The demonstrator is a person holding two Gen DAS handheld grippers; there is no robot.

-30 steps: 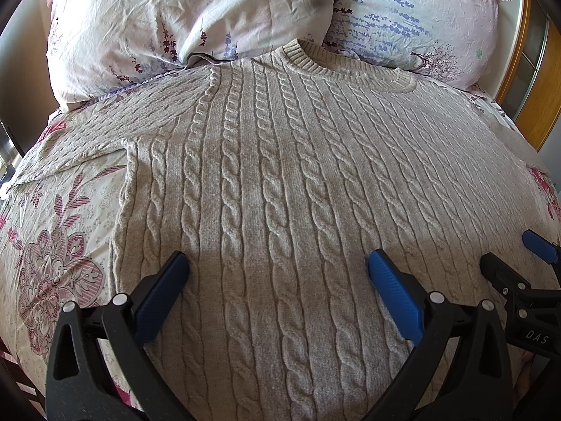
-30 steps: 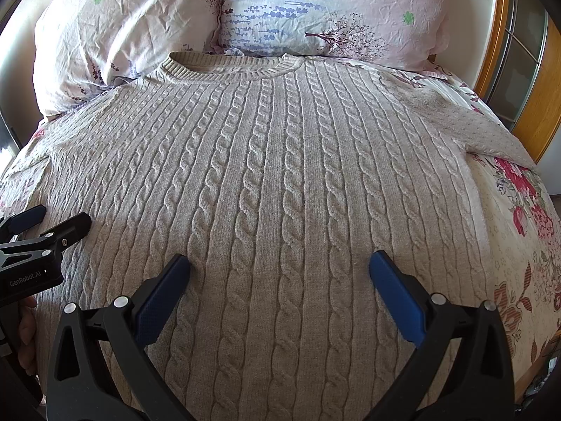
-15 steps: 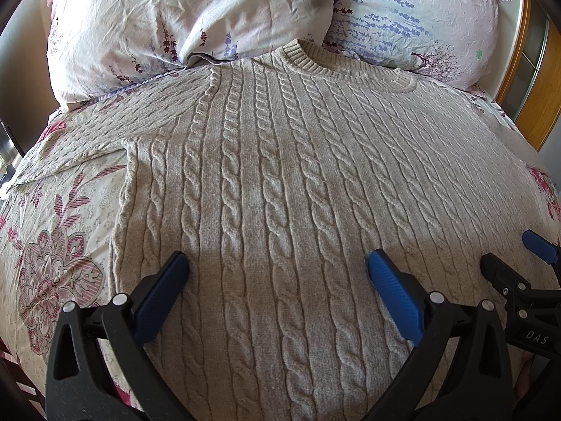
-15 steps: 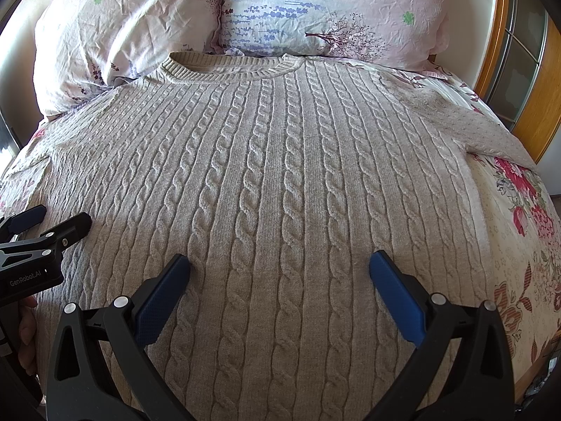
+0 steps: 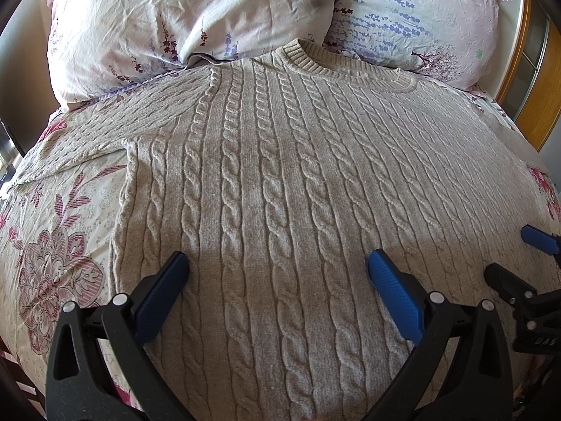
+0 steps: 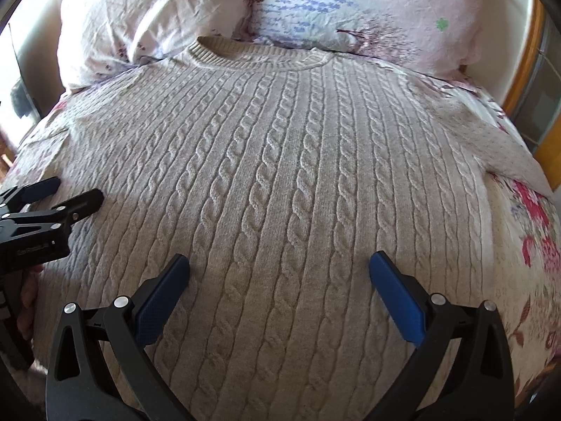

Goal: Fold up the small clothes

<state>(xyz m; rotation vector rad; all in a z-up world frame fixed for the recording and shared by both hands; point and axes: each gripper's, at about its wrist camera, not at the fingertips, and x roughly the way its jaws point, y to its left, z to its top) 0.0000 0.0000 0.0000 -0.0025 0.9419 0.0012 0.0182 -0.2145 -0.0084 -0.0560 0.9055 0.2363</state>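
Observation:
A beige cable-knit sweater [image 5: 280, 182] lies flat and face up on the bed, collar [image 5: 347, 66] toward the pillows, sleeves spread out to both sides. It also fills the right wrist view [image 6: 280, 182]. My left gripper [image 5: 277, 266] is open and empty above the sweater's lower left part. My right gripper [image 6: 278, 266] is open and empty above the lower right part. Each gripper shows at the edge of the other's view: the right one [image 5: 519, 256] and the left one [image 6: 63, 193].
Two floral pillows [image 5: 182, 24] [image 5: 413, 17] lie at the head of the bed. A flower-print sheet [image 5: 52, 245] shows on both sides of the sweater. A wooden frame [image 5: 540, 80] stands at the right.
The right wrist view has shifted and blurred: my right gripper has moved, and the left gripper now appears higher in its view. The left gripper and the sweater have stayed put.

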